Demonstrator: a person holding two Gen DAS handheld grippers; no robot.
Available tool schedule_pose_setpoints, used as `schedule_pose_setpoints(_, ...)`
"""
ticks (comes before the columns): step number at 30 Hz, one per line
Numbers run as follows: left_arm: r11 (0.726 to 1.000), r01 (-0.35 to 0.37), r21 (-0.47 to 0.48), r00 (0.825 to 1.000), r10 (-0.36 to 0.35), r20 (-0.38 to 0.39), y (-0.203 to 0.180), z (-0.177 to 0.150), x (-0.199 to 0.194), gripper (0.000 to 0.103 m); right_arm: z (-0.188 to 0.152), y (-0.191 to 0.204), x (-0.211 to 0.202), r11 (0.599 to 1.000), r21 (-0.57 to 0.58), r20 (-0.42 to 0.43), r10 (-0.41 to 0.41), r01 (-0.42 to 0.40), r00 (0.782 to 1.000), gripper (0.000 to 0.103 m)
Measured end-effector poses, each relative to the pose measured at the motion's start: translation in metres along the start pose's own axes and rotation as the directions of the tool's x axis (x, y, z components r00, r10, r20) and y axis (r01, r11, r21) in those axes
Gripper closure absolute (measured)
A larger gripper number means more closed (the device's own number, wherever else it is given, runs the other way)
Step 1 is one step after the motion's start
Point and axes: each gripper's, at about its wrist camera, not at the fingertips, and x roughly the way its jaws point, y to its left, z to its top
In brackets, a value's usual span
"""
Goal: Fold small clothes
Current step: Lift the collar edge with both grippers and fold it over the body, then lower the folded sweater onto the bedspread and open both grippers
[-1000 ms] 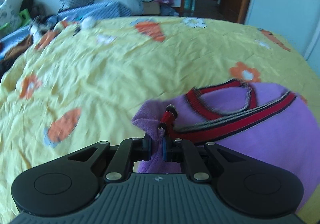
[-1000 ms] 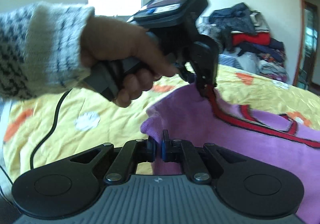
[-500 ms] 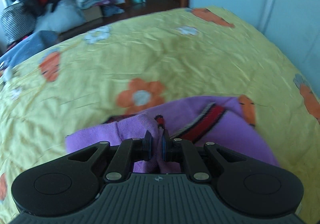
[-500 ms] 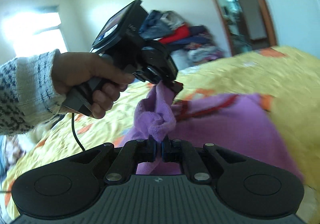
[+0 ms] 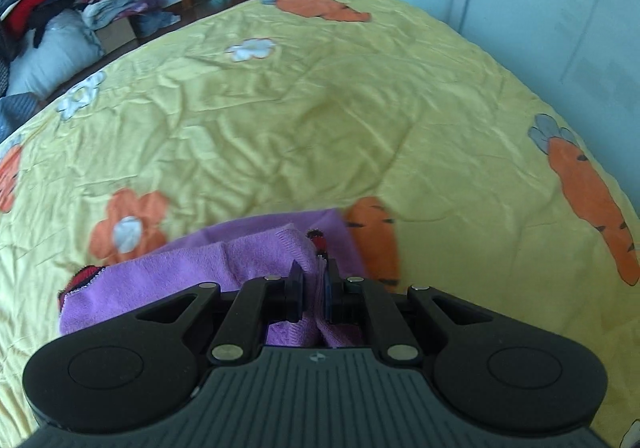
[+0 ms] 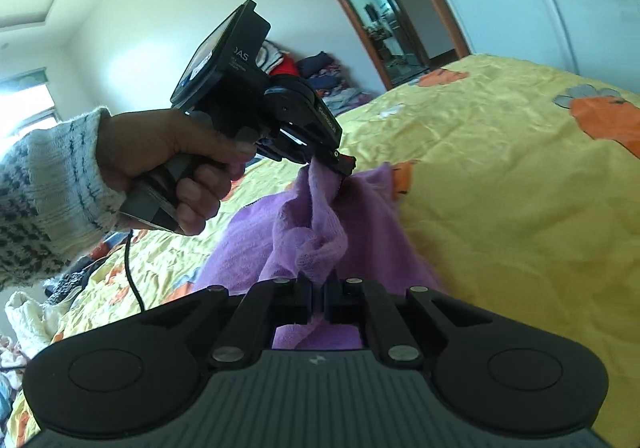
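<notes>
We hold the small purple knitted garment with red trim [image 5: 224, 268] in both tools: the left gripper [image 5: 312, 284] is closed on its edge by the red trim, and the right gripper [image 6: 317, 298] pinches another bunched part. The garment hangs partly lifted over the yellow bedsheet with carrot and flower prints [image 5: 320, 108]. We judge we are in the middle of a fold; next we should lay the lifted edge flat over the rest and release.
</notes>
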Motion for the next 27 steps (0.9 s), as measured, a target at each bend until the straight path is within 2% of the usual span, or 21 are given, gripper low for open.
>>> schedule_pose_setpoints(3,1.0,0.018,0.0,1.0,-0.018,-0.006,-0.008,0.004,0.009,0.09,0.002,-0.011,0.001,0.998,0.036,-0.03,-0.04,0.041,0.999,0.098)
schedule_pose_setpoints(4,0.999,0.049,-0.017,0.999,-0.049,-0.002,-0.008,0.006,0.013,0.089,0.003,-0.018,0.006,0.997,0.064,-0.05,-0.043,0.047,0.998,0.098)
schedule_pose_setpoints(5,0.994,0.089,-0.056,0.996,-0.09,-0.001,-0.005,0.008,0.017,0.069,0.003,-0.02,0.008,0.997,0.061,-0.077,-0.052,0.057,0.996,0.098)
schedule_pose_setpoints(6,0.986,0.132,-0.107,0.991,-0.134,-0.016,0.001,0.009,0.02,0.055,0.003,-0.019,0.011,0.997,0.029,-0.12,-0.074,0.078,0.99,0.096)
schedule_pose_setpoints(7,0.976,0.146,-0.161,0.988,-0.151,-0.015,0.008,0.009,0.019,0.032,0.004,-0.019,0.012,0.995,0.017,-0.137,-0.097,0.1,0.986,0.083)
schedule_pose_setpoints(8,0.969,0.149,-0.197,0.989,-0.148,0.015,0.015,0.006,0.01,0.03,0.006,-0.019,0.005,0.993,0.009,-0.111,-0.113,0.115,0.987,0.072)
schedule_pose_setpoints(9,0.968,0.146,-0.206,0.989,-0.138,0.051,0.022,0.002,-0.003,0.03,0.008,-0.016,-0.003,0.993,-0.025,-0.071,-0.114,0.112,0.991,0.049)
schedule_pose_setpoints(10,0.969,0.142,-0.201,0.988,-0.128,0.08,0.029,-0.003,-0.017,0.03,0.012,-0.012,-0.01,0.991,-0.077,-0.034,-0.108,0.105,0.994,0.043)
schedule_pose_setpoints(11,0.97,0.133,-0.202,0.988,-0.114,0.107,0.037,-0.011,-0.032,0.027,0.017,-0.009,-0.014,0.991,-0.109,-0.016,-0.084,0.081,0.996,0.043)
schedule_pose_setpoints(13,0.967,0.113,-0.23,0.986,-0.08,0.149,0.057,-0.036,-0.06,0.018,0.03,-0.009,-0.005,0.992,-0.127,-0.042,0.016,-0.021,0.999,0.044)
schedule_pose_setpoints(14,0.964,0.112,-0.24,0.985,-0.075,0.158,0.065,-0.05,-0.071,0.016,0.036,-0.008,0.003,0.99,-0.134,-0.056,0.039,-0.046,0.998,0.045)
schedule_pose_setpoints(18,0.959,0.13,-0.253,0.985,-0.097,0.141,0.074,-0.109,-0.095,0.016,0.05,-0.009,0.048,0.985,-0.146,-0.141,0.076,-0.097,0.987,0.048)
schedule_pose_setpoints(20,0.963,0.11,-0.247,0.988,-0.079,0.133,0.067,-0.132,-0.097,0.014,0.05,-0.009,0.071,0.986,-0.14,-0.218,0.057,-0.089,0.974,0.048)
schedule_pose_setpoints(21,0.966,0.097,-0.239,0.99,-0.068,0.126,0.063,-0.141,-0.096,0.013,0.05,-0.011,0.078,0.988,-0.133,-0.237,0.05,-0.084,0.97,0.053)
schedule_pose_setpoints(22,0.969,0.087,-0.232,0.992,-0.062,0.113,0.057,-0.147,-0.092,0.013,0.049,-0.013,0.082,0.987,-0.124,-0.258,0.071,-0.106,0.964,0.09)
schedule_pose_setpoints(23,0.97,0.082,-0.229,0.993,-0.059,0.104,0.054,-0.153,-0.089,0.013,0.047,-0.012,0.084,0.988,-0.122,-0.256,0.063,-0.097,0.965,0.098)
schedule_pose_setpoints(27,0.972,0.061,-0.226,0.995,-0.04,0.095,0.043,-0.169,-0.084,0.011,0.048,0.0,0.065,0.976,-0.217,-0.173,-0.012,-0.026,0.985,0.098)
